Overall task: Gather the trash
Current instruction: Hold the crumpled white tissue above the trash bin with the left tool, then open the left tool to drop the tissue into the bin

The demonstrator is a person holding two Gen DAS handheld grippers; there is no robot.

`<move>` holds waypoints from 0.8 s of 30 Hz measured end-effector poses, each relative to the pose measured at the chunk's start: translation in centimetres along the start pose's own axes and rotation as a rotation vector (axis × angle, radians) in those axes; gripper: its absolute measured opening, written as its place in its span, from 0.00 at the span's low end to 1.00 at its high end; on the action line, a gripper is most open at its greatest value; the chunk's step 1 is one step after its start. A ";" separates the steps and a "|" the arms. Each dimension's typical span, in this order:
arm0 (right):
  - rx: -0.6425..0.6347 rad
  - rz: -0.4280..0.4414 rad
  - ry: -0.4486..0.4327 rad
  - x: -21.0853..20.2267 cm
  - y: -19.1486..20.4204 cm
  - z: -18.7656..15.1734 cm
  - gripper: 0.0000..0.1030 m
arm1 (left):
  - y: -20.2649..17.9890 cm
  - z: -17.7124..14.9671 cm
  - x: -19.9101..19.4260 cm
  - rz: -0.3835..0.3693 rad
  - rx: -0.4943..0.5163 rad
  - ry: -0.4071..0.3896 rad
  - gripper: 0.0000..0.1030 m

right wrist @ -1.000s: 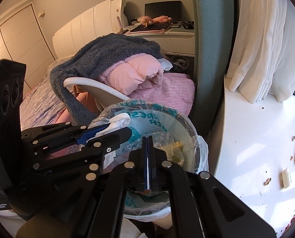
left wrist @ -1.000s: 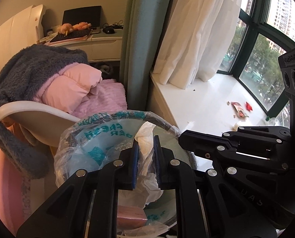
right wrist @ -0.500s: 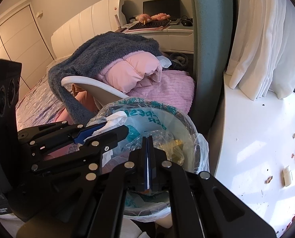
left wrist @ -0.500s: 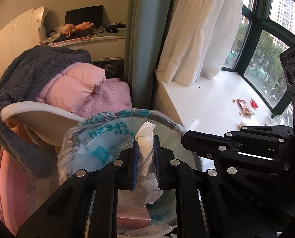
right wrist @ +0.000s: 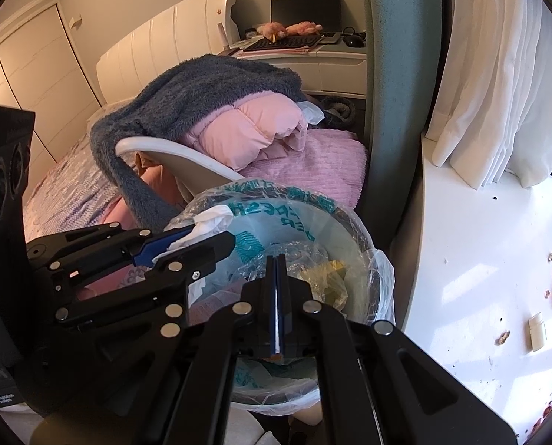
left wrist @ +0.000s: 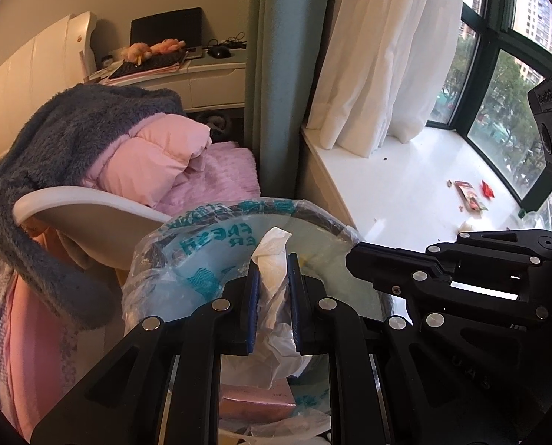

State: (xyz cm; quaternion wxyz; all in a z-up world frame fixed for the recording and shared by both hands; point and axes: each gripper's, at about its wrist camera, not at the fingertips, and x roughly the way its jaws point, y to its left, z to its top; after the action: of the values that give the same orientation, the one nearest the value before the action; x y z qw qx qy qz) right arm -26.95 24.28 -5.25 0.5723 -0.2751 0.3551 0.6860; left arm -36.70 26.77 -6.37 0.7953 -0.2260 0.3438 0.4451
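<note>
Only rightward: yellow wrapper [right wrist: 326, 278] in bin [right wrist: 368, 256].

Two grippers [left wrist: 272, 263] [right wrist: 276, 259] (one bin [right wrist: 364, 230])

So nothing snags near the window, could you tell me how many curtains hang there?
2: a teal curtain behind the bin, a white curtain on the windowsill; others may be hidden.

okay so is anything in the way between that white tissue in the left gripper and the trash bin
Nothing visible blocks it. The left gripper holds the tissue right over the open mouth of the bag-lined bin. The right gripper, shut, is beside it, not under the tissue.
</note>
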 end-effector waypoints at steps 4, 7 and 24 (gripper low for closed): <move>-0.004 0.015 0.028 0.6 0.2 -0.2 0.03 | 0.3 -0.4 0.3 0.024 0.001 0.019 0.12; -0.001 0.019 0.033 0.7 0.2 -0.4 0.03 | 0.3 -0.6 0.3 0.031 0.006 0.024 0.12; -0.007 0.019 0.035 0.8 0.5 -0.4 0.03 | 0.4 -0.6 0.2 0.048 0.008 0.022 0.12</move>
State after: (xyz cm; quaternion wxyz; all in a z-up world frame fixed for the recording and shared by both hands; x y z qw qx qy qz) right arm -27.59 24.33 -6.04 0.5586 -0.2855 0.3653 0.6878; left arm -37.13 26.70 -6.91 0.7815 -0.2193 0.3596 0.4602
